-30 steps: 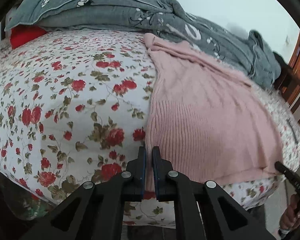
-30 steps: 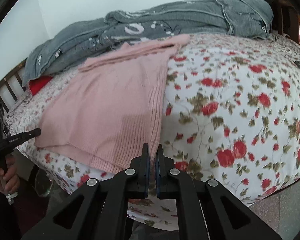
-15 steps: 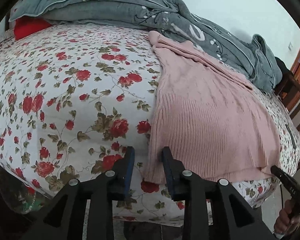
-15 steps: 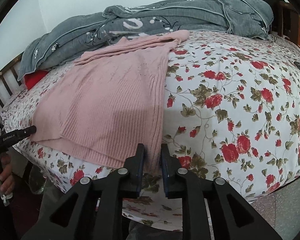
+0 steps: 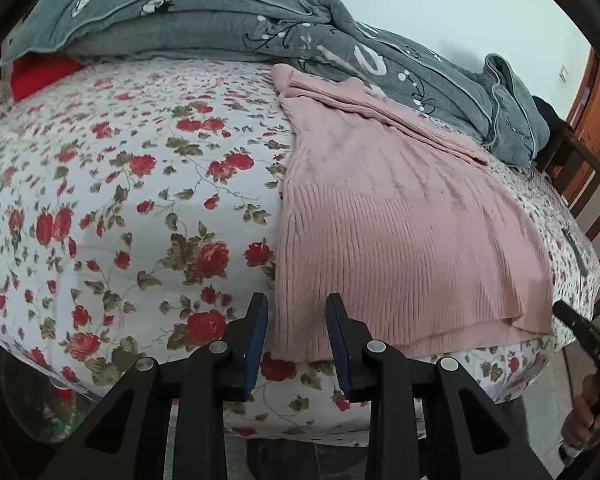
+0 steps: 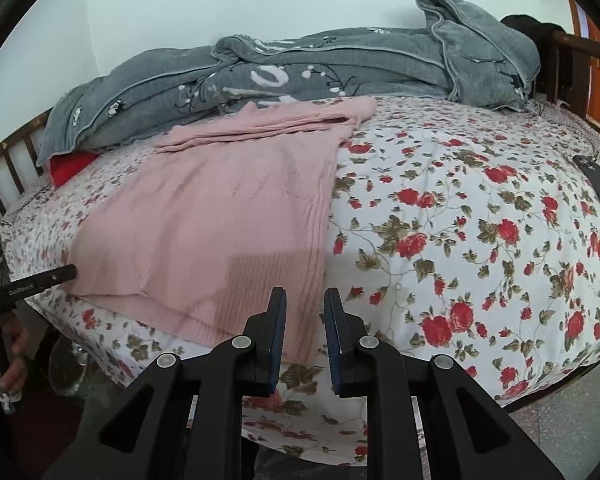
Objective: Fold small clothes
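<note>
Both grippers, left & right, gape; pink sweater hem corners btwn fingers.

White lettering on the other claw's black finger, right wrist view: too small/blurred, starts approx "Gen…", rest unreadable. Same on the finger in left wrist view. Big white marks on grey blanket: no readable word.

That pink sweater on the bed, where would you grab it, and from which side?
Take the pink sweater by its two near hem corners, coming in from the bed's front edge. The hem drapes over that edge, so each open claw, left and right, can straddle a corner.
</note>
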Demonstrator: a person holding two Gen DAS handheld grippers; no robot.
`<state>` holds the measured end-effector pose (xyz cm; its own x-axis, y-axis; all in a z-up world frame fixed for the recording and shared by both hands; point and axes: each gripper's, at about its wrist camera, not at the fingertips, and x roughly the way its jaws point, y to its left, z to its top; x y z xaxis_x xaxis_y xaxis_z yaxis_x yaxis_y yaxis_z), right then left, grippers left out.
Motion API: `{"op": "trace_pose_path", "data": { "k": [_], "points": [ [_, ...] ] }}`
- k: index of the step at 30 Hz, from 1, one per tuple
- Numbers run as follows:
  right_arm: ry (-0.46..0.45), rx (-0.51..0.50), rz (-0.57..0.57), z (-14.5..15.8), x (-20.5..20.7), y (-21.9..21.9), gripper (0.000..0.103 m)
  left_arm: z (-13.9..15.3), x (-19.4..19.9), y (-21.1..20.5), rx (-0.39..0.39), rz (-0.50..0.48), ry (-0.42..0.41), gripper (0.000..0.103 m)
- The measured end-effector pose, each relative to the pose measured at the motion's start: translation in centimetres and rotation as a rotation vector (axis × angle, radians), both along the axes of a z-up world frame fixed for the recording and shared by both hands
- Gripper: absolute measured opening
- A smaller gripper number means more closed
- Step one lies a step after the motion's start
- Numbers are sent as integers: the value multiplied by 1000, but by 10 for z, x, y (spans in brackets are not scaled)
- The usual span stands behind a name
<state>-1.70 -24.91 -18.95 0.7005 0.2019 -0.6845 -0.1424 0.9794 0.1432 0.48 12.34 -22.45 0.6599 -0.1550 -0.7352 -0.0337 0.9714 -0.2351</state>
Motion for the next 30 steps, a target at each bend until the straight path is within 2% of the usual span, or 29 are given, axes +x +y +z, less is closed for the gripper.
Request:
{"op": "trace_pose_path", "data": {
  "k": [1,3,7,17,28,30],
  "points": [
    [4,-4,5,0,1,1,19,0,1,0,-1,1,0,29],
    [15,-10,15,-3,2,3,19,-2,2,-1,-4,-5,2,37],
    [39,-3,26,-9,5,5,19,-3,2,-5,-14,-25,8,38],
    [83,24,42,-19,15,8,29,-6,6,-8,-19,-36,18,40],
    [79,18,45,-22,16,13,28,-6,6,-9,-27,-41,13,40],
    [74,16,44,-22,16,13,20,-7,5,-5,-51,-34,10,39]
  ]
}}
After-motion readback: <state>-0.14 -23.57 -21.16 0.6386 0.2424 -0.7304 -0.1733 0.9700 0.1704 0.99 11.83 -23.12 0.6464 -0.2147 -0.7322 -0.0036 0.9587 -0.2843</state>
